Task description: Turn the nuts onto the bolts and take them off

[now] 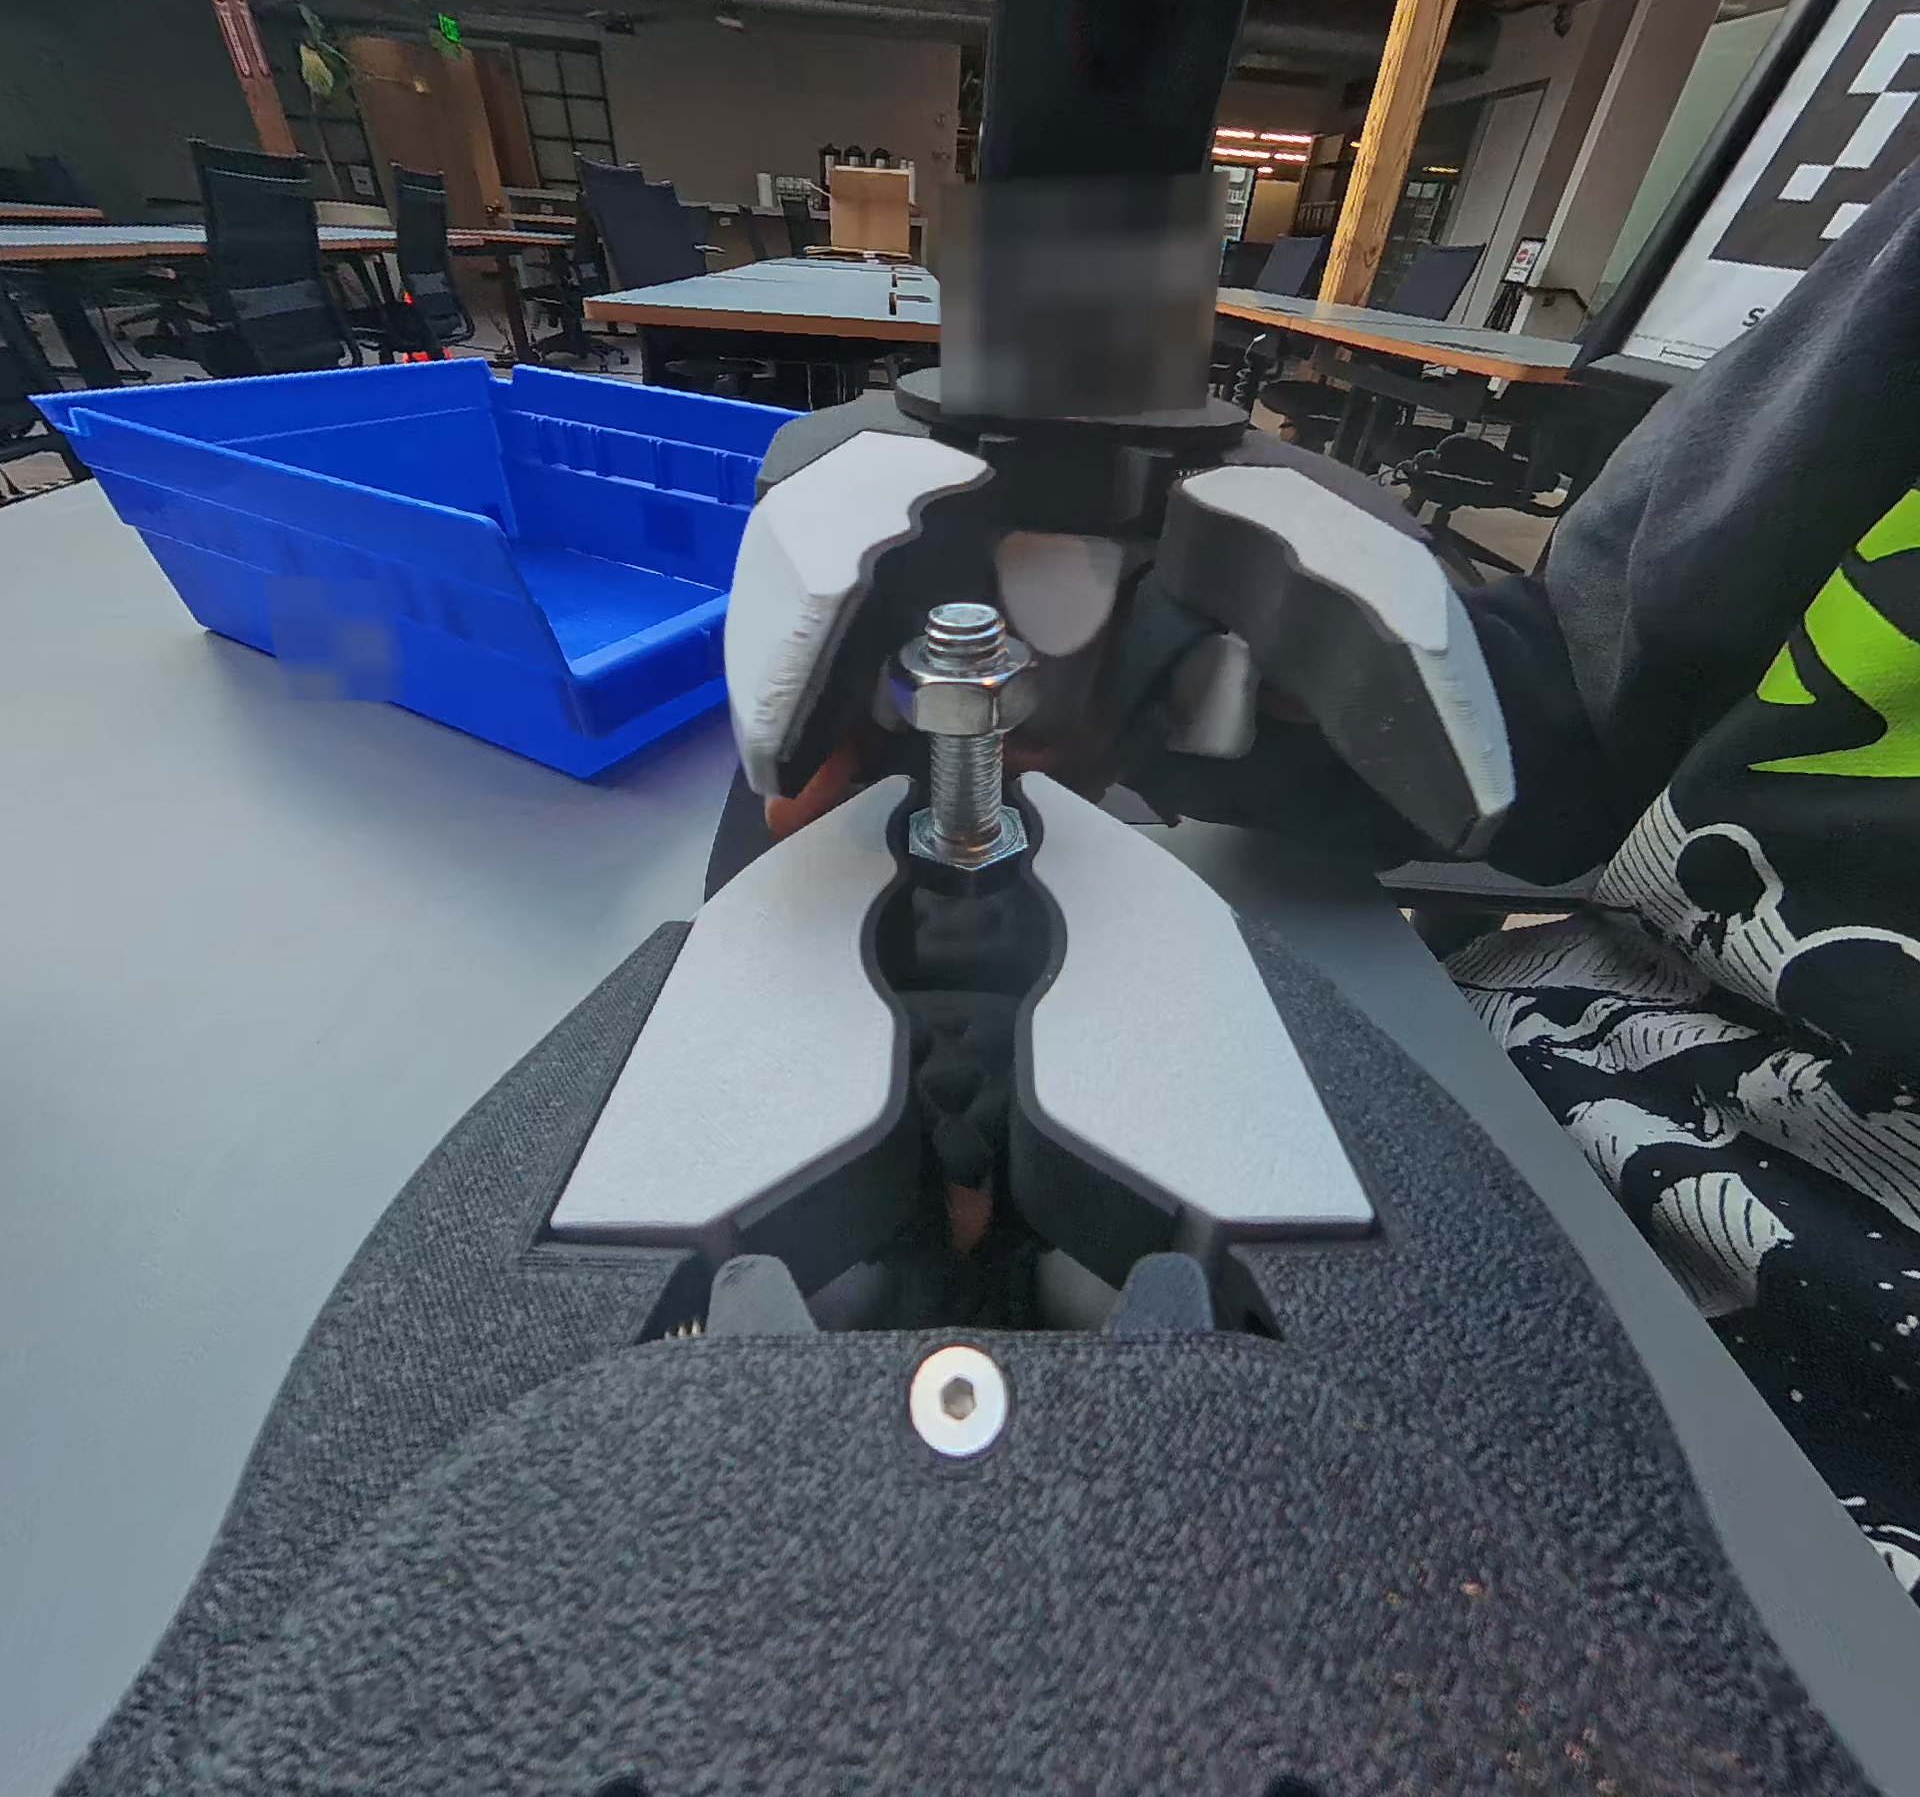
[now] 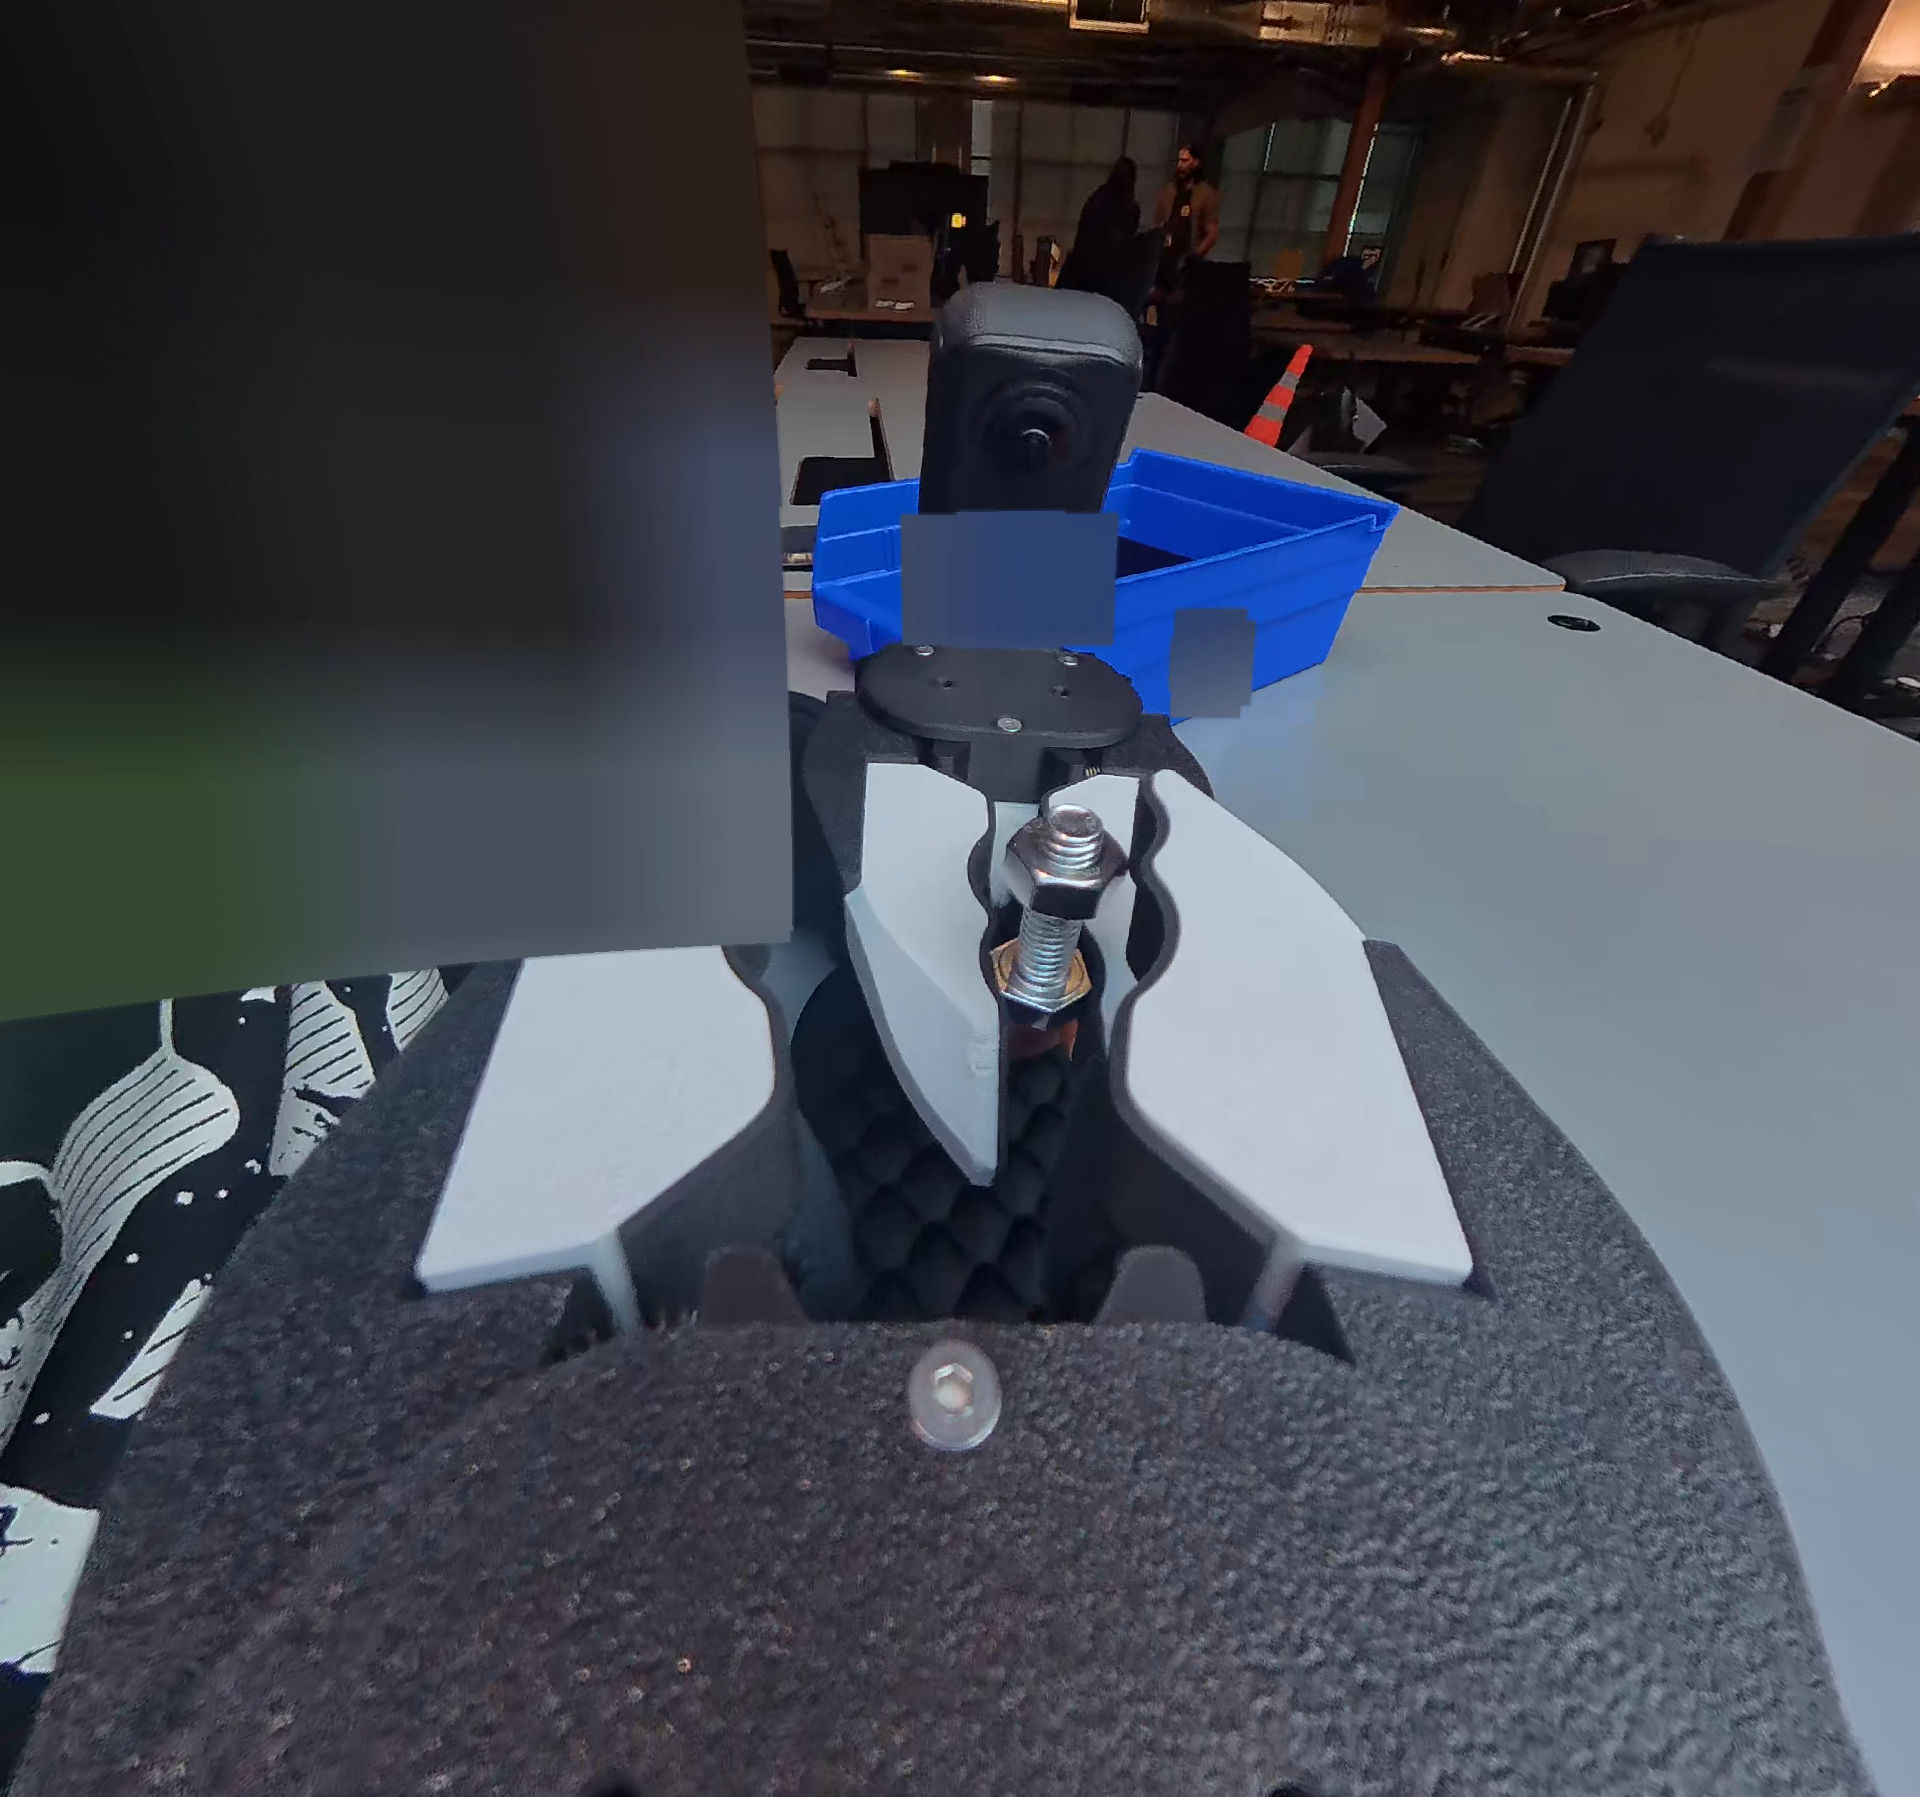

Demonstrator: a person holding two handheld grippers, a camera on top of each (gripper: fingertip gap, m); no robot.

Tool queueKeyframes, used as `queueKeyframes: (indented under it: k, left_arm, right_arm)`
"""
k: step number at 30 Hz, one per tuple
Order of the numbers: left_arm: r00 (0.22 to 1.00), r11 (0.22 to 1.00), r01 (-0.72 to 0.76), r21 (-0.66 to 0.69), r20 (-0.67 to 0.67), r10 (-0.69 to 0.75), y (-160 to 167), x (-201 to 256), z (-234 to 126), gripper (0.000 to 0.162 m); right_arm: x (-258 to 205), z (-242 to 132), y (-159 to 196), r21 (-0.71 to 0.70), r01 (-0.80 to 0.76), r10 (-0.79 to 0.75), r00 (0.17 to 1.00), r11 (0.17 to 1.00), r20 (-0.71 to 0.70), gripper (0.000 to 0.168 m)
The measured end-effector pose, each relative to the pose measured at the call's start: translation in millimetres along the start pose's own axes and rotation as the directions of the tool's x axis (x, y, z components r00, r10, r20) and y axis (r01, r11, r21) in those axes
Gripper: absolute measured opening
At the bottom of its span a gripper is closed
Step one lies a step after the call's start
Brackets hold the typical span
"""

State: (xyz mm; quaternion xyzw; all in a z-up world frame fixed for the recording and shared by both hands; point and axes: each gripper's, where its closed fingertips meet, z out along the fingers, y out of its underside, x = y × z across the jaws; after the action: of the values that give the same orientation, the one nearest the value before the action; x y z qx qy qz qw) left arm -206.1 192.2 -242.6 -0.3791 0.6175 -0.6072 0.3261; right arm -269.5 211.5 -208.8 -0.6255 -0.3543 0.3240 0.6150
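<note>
Left hand-held gripper clamps bolt head (upright) | right hand-held gripper open around nut

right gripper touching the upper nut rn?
Cannot tell. In the left wrist view the right gripper has a finger overlapping the nut on the bolt, but no contact or gap shows plainly; the right wrist view doesn't settle it.

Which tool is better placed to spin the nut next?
Right. The right tool is open, straddling the nut near the top of the bolt; the left tool is shut on the bolt head, holding it upright.
</note>
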Motion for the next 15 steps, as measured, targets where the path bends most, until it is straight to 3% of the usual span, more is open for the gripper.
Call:
queueKeyframes:
  k: [9,15]
  left_arm:
    - [1.000,1.000,0.001,0.003,0.005,-0.001,-0.5,-0.8,0.0,0.014]
    - [1.000,1.000,0.005,0.007,0.008,-0.005,-1.0,-1.6,-0.2,0.014]
  right_arm:
    - [-2.3,-20.5,0.8,0.006,-0.014,0.014,0.998,1.000,-0.061,0.061]
    - [-7.6,-37.4,-1.1,0.044,-0.032,0.035,0.997,0.999,-0.075,0.046]
